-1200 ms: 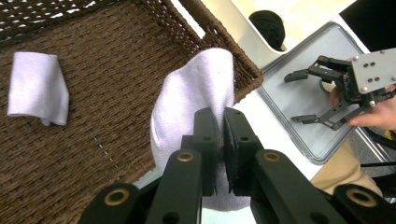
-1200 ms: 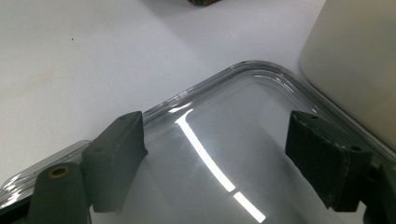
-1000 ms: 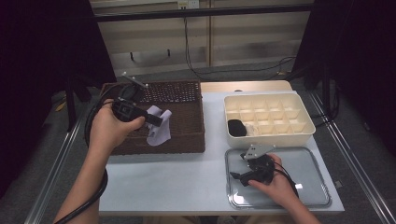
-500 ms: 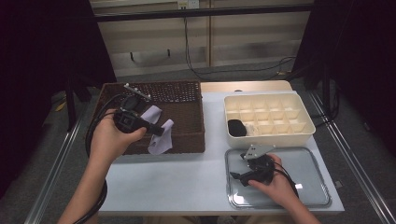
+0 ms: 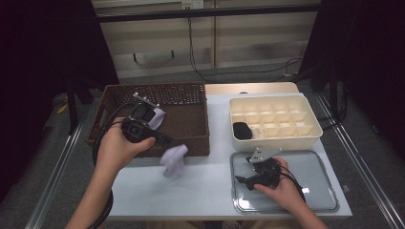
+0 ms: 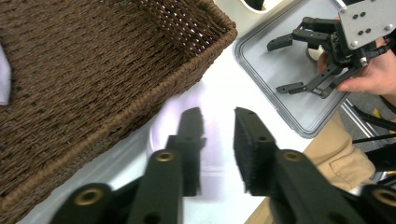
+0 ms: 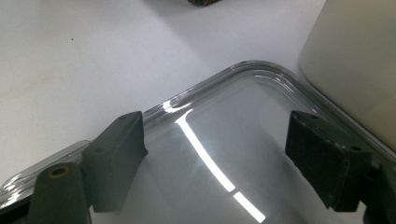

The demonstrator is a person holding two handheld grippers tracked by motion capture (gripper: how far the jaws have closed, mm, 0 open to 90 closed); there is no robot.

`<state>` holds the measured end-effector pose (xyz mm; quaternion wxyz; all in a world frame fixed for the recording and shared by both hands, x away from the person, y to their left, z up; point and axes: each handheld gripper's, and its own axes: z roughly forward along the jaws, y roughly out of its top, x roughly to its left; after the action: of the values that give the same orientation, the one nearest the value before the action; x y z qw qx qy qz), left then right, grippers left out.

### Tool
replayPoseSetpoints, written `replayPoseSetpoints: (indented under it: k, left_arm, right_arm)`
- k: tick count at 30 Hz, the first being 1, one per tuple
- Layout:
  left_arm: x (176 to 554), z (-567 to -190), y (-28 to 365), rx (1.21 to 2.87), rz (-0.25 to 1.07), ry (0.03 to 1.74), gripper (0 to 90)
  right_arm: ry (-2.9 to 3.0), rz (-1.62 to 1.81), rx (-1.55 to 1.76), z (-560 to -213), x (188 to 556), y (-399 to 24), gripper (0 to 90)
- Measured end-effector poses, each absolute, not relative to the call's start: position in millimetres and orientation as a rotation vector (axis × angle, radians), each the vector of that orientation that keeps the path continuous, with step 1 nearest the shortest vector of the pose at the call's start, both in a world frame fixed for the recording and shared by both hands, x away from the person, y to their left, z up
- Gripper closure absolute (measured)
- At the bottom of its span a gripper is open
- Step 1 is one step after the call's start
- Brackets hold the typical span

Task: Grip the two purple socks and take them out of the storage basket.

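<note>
- My left gripper point(image 5: 165, 140) hangs over the front wall of the brown basket point(image 5: 191, 143). That wall blocks any low move back.
- The pale cloth point(image 5: 174, 160) sits just in front of the basket on the white table point(image 5: 143, 191).
- The table between cloth and metal tray point(image 5: 315, 164) is bare.
- Behind my right gripper point(image 5: 246, 179) the cream box point(image 5: 274, 138) stands in the way.

Basket point(image 5: 181, 114) left — tray point(image 5: 315, 167) before divided box point(image 5: 274, 119).
</note>
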<state>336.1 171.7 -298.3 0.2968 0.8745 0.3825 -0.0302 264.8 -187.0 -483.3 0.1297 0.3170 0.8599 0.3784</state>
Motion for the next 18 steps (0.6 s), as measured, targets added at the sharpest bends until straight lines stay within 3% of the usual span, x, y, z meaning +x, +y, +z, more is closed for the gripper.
replayPoseSetpoints:
  k: [6,18]
  left_arm:
    - [345.1,-301.5,174.3,2.312,0.016,0.982,54.5]
    - [373.9,-316.3,174.6,2.28,0.074,1.012,48.8]
  right_arm:
    - [2.499,1.099,0.921,-483.3,264.8,-187.0,19.4]
    - [2.5,1.101,0.926,-483.3,264.7,-186.9,19.4]
